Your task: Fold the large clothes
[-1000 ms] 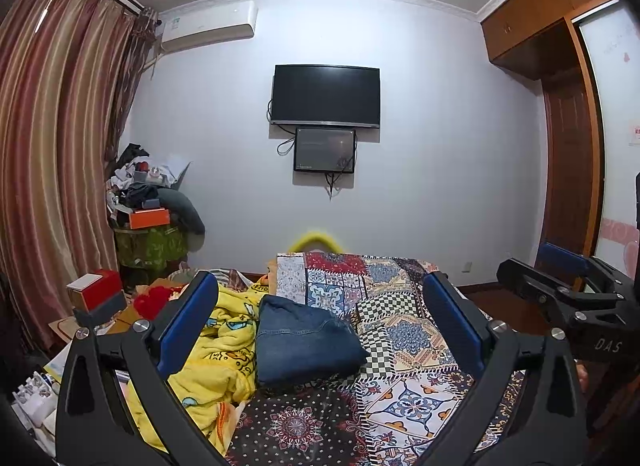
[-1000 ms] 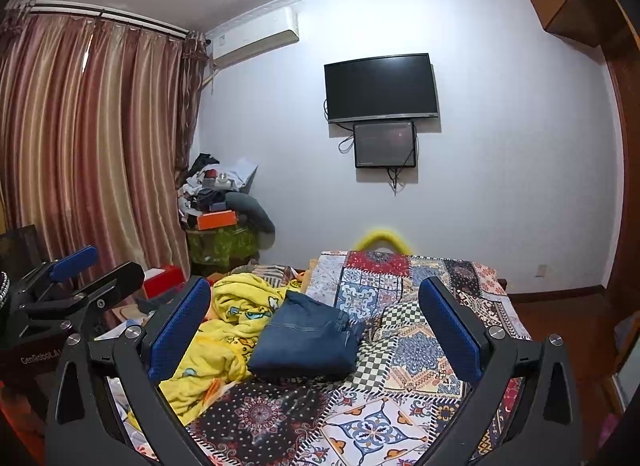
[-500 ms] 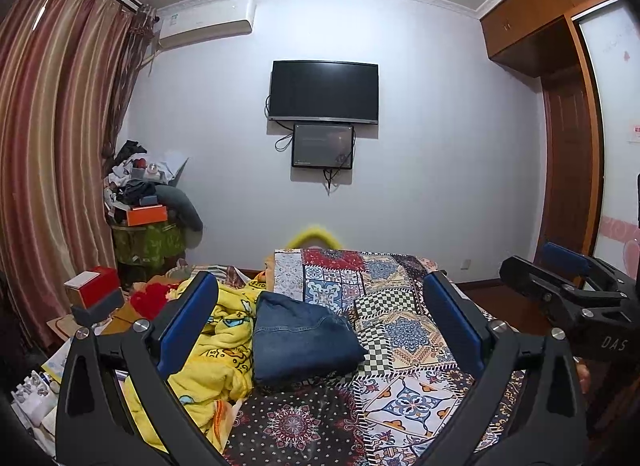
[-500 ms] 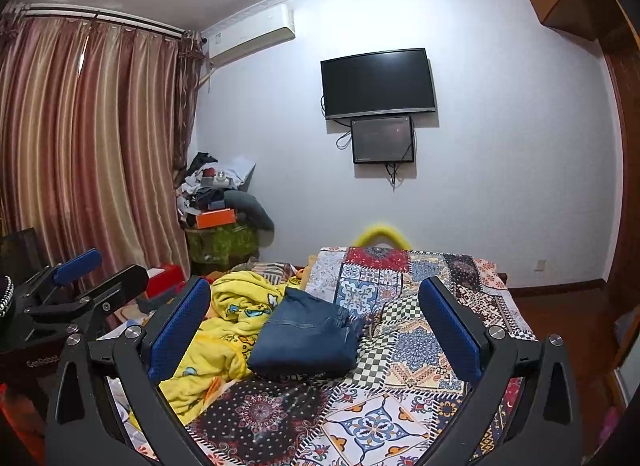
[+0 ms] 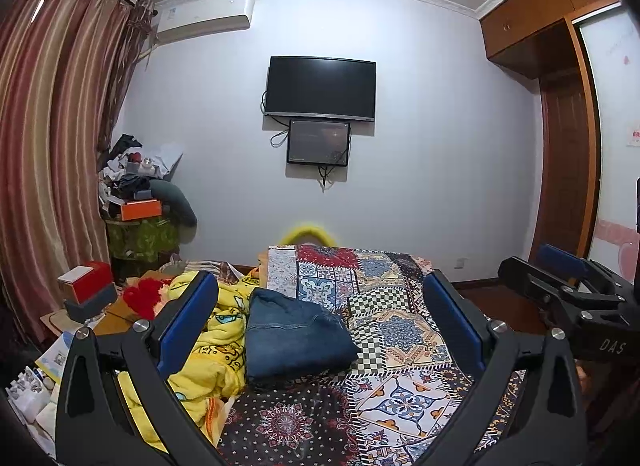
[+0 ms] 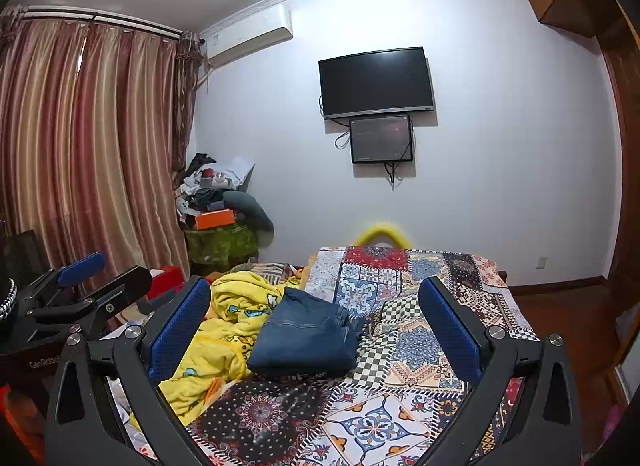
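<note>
A folded pair of dark blue denim jeans (image 5: 294, 336) lies on a bed with a bright patchwork quilt of many colours (image 5: 400, 330). The jeans sit near the left side of the quilt. Just beside them, on their left, a crumpled yellow fleece blanket with cartoon pictures (image 5: 212, 350) is touching them.

The left tool (image 5: 320, 322) is held up above the near end of the bed. Its two blue padded fingers (image 5: 188, 326) are spread wide apart and hold nothing. The jeans show in the gap between them, farther back on the bed. The right tool (image 6: 314, 326) is held up the same way, with its blue fingers (image 6: 450, 330) wide apart and nothing between them. Each tool can be seen at the edge of the other one's view, and both are well apart from the jeans.

On the white wall behind the bed hangs a black flat television (image 6: 376, 81), with a smaller dark screen (image 6: 381, 139) right under it. Long striped red-brown curtains (image 6: 88, 153) hang on the left. In the corner next to them is a messy pile of clothes and boxes (image 6: 218, 201) on a small stand with a green cloth.
</note>
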Demonstrator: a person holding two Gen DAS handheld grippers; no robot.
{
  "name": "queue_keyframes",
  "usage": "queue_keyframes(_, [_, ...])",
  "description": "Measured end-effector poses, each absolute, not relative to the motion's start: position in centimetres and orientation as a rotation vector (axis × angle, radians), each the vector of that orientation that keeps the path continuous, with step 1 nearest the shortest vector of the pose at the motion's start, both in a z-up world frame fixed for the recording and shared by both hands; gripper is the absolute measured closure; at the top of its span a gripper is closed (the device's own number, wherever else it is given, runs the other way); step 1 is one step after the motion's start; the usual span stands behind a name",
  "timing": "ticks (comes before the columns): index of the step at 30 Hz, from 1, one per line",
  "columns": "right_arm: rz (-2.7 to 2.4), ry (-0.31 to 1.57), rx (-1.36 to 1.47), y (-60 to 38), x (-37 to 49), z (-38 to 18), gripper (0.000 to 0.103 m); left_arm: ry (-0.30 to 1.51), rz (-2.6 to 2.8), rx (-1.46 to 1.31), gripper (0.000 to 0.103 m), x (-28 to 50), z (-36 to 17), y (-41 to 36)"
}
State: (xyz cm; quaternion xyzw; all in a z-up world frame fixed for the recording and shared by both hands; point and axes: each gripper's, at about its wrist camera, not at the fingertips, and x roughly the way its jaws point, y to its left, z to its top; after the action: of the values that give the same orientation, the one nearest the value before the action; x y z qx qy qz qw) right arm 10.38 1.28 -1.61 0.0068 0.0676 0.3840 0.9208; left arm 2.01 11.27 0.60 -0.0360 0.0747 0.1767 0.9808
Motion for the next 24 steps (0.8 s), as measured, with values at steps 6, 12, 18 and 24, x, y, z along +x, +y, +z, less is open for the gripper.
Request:
queue_keyframes(6, [0.778,0.138,0.009,1.25,10.51,-1.44,0.000,0.147,0.341,-0.080,0.000,1.99,0.70,11.48])
queue_keyframes(12, [0.777,0.140,0.010,1.24,10.47,-1.29,0.000,0.143,0.336,-0.088,0.000,1.94,0.69,11.49])
queue_keyframes(18, [0.775,0.139,0.007,1.28,10.63,-1.23,0.000,0.145,0.334,-0.085,0.000,2.07,0.64,11.43])
queue_keyframes(24, [0.773,0.142,0.003,1.33,10.67,-1.20,0.000,0.149,0.337,-0.084,0.000,2.40,0.51,11.32])
